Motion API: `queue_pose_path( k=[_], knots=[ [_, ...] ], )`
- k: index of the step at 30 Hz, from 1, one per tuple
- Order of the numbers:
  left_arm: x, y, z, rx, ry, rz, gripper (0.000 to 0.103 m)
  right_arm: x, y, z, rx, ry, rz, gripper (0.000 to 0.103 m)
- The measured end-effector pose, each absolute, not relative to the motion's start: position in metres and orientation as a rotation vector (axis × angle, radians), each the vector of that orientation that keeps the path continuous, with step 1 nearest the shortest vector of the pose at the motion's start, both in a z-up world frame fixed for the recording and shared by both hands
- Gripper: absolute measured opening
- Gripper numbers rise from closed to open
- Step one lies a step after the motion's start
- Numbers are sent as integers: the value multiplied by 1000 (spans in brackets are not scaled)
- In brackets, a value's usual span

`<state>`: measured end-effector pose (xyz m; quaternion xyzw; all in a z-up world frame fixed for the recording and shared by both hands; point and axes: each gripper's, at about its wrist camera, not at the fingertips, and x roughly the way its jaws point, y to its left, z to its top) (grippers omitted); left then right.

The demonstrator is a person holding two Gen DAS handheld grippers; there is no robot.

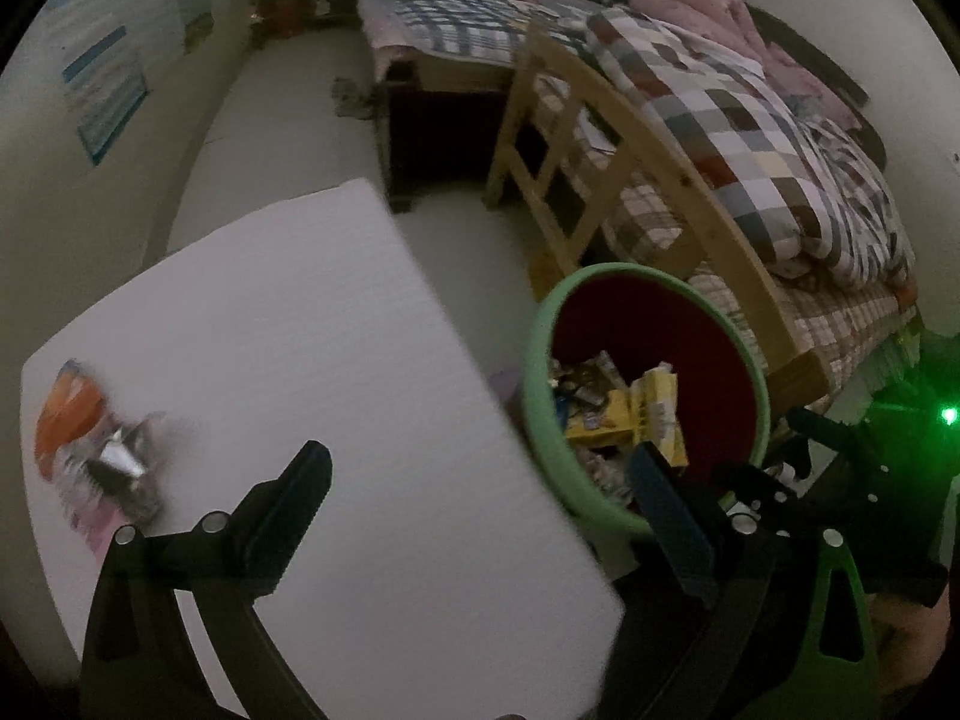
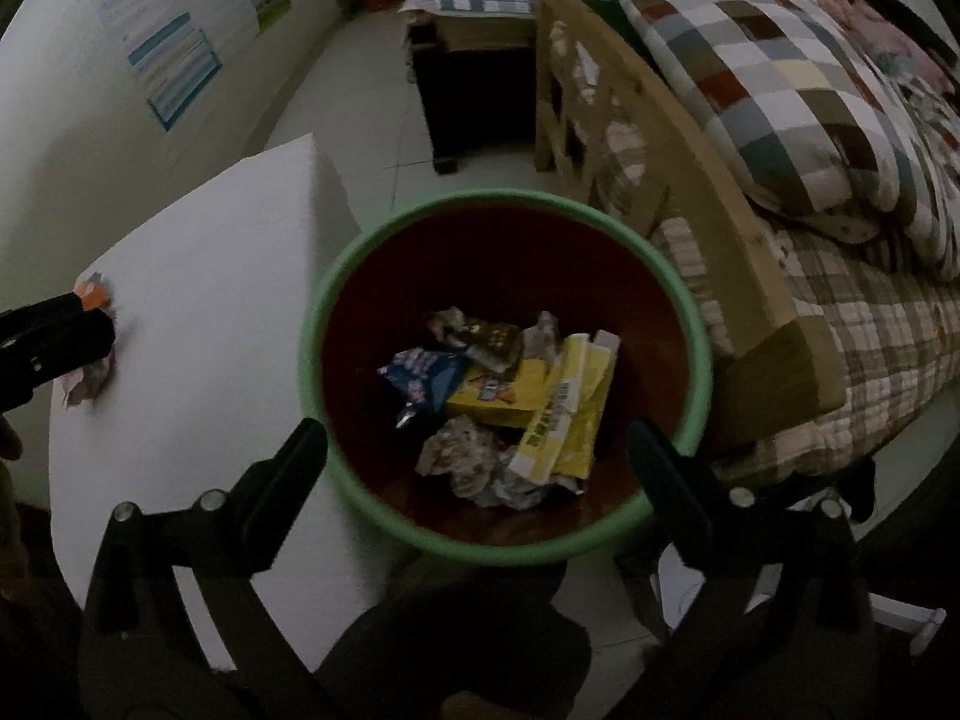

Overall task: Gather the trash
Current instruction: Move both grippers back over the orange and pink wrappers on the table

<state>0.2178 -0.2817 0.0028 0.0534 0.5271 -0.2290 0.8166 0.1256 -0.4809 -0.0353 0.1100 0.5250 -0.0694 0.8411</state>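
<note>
While both grippers' jaws are spread empty, the wrapper [image 1: 90, 450] may be pushed off the table [image 1: 360, 360], missing the bin [image 2: 510, 540].

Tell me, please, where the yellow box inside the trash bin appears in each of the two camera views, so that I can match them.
Left wrist view: the yellow box is at centre right, inside the green-rimmed bin, just above the right finger of the left hand-held gripper.
Right wrist view: it is near the centre, low in the bin, between the open fingers of the right hand-held gripper.
Shared landmark: the white table, left of the bin in both.
</note>
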Motion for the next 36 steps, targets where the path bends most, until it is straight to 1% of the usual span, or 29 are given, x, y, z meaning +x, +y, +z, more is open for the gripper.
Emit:
queue_pose_path(
  k=[22,36],
  knots=[
    [183,-94,10,-43,1084,-277,95,144,-318,-1,38,1069,26,98],
    [180,18,6,-164,1062,-147,95,165,-212,3,-76,1069,142,98]
  ],
)
